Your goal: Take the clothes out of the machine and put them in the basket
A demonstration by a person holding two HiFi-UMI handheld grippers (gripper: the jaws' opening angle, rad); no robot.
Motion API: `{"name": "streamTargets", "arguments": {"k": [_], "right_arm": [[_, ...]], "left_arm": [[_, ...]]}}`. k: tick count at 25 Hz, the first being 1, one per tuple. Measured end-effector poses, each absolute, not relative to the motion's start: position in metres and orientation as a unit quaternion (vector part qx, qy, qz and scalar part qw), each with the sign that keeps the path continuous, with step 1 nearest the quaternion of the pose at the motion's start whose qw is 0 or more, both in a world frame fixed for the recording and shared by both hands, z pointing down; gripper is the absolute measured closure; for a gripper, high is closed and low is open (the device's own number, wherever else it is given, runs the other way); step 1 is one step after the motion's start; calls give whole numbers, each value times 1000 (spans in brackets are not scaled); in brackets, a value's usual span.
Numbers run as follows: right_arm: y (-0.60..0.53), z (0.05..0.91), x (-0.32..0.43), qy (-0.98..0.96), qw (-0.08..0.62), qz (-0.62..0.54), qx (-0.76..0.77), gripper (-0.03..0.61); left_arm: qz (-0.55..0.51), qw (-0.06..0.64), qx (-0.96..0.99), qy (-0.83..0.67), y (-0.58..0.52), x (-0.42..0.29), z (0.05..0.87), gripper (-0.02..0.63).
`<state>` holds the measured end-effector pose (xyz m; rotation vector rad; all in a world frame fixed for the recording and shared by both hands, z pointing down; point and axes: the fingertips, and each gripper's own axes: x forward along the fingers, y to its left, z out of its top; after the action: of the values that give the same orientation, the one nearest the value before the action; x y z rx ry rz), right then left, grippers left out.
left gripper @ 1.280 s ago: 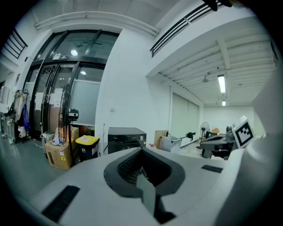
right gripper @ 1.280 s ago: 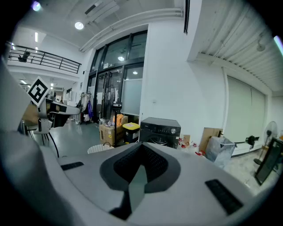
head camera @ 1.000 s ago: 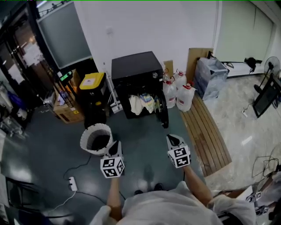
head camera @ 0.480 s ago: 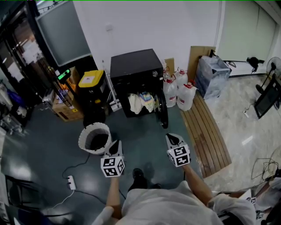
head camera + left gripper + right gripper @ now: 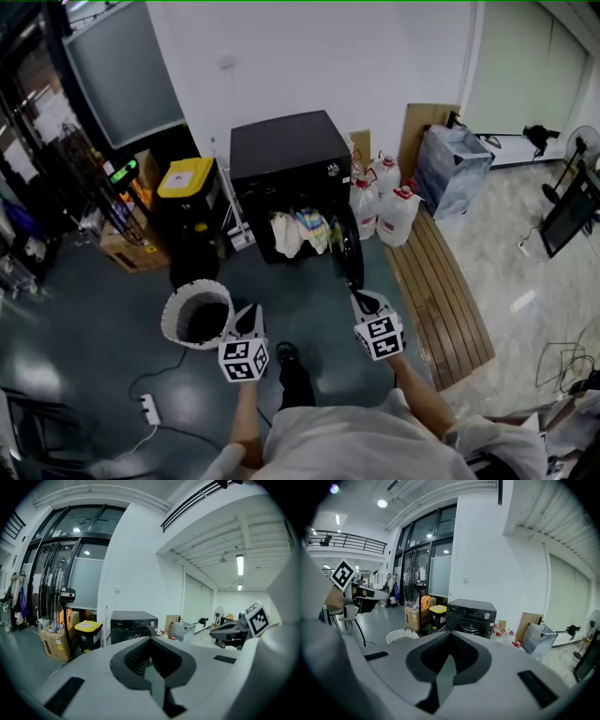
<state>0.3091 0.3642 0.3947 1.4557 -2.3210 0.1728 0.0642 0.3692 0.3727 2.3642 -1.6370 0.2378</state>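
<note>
The black machine (image 5: pixel 289 159) stands against the white wall with its round door (image 5: pixel 347 251) swung open. White and striped clothes (image 5: pixel 300 230) hang out of its opening. The white slatted basket (image 5: pixel 197 316) sits on the dark floor to the front left of the machine. My left gripper (image 5: pixel 250 317) is shut and empty beside the basket's right rim. My right gripper (image 5: pixel 367 302) is shut and empty just in front of the open door. In the right gripper view the machine (image 5: pixel 471 616) and the basket (image 5: pixel 402 635) lie ahead of the closed jaws.
A yellow-lidded black bin (image 5: pixel 190 192) and a cardboard box (image 5: pixel 124 246) stand left of the machine. Water jugs (image 5: pixel 386 208) and a wooden slat walkway (image 5: pixel 441 291) lie to its right. A power strip (image 5: pixel 147 406) with cable is on the floor at the left.
The person has stepped forward. Both grippers have come nearer the machine, the left now next to the basket and the right close to the open door. Both stayed shut.
</note>
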Motion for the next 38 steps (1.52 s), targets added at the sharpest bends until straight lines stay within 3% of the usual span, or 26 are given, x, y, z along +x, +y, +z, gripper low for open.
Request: {"name": "streamTargets", "arguments": {"k": [25,38], "right_arm": [[12,397,157,-810,234,70,533,557],[-40,436,147,-817,253,99,508,557]], "left_arm": [[89,145,839,-517,-6,-72,378,598],[112,153,831,-522,-63,-68,403,598]]}}
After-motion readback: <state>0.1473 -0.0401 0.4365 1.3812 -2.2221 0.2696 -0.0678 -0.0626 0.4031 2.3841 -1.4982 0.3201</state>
